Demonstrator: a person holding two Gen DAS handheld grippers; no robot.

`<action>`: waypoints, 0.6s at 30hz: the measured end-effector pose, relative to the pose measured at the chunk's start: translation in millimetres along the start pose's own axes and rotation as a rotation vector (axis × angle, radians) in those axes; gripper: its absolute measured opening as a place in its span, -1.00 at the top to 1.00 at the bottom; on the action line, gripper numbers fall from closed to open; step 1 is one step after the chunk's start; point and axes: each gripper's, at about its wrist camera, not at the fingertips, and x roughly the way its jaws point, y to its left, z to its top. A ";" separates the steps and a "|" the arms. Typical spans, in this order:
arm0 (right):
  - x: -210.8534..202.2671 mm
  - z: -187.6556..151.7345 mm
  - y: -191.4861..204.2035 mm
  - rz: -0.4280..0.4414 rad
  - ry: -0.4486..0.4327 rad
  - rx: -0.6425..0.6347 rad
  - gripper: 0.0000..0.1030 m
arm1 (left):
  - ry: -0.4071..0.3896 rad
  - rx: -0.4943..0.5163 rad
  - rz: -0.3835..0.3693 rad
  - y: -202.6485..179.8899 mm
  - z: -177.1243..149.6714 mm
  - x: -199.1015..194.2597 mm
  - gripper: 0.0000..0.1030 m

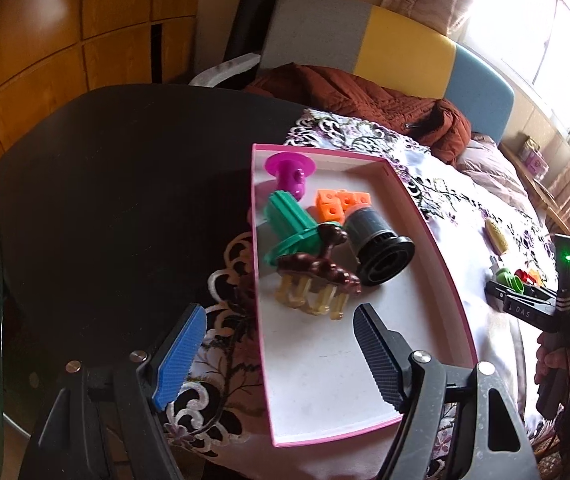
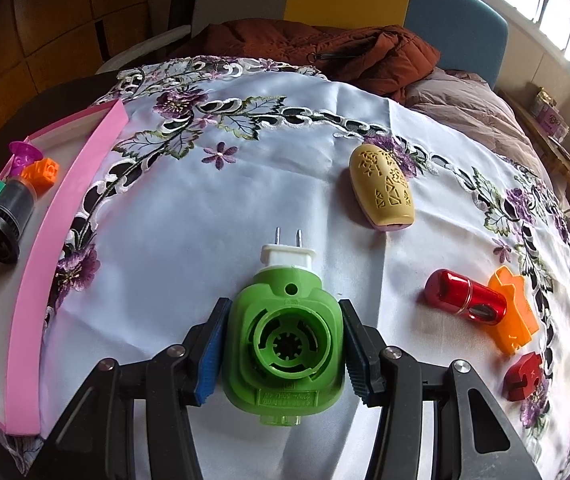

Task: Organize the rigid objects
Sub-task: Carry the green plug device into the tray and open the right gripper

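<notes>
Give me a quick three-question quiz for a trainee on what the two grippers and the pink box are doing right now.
1. True or false: the right gripper is clamped on the green plug-in device.
2. Which of these lies inside the pink box? A the yellow perforated case, B the red cylinder, C the orange cubes.
3. Fill in: the left gripper holds ____ between its fingers.

Key
1. True: both pads press its sides.
2. C; the other two lie on the white embroidered cloth.
3. Nothing: it is open above the near end of the box.
</notes>
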 end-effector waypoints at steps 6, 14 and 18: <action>-32.4 1.2 20.5 0.123 -0.054 0.055 -0.02 | 0.023 -0.039 -0.022 19.1 -5.6 2.8 -0.42; -81.9 7.8 102.3 0.332 -0.131 -0.060 -0.02 | 0.026 -0.042 -0.056 19.9 -7.5 3.7 -0.41; -81.7 3.4 151.5 0.406 -0.100 -0.169 -0.02 | 0.036 -0.050 -0.060 21.7 -7.7 5.5 -0.41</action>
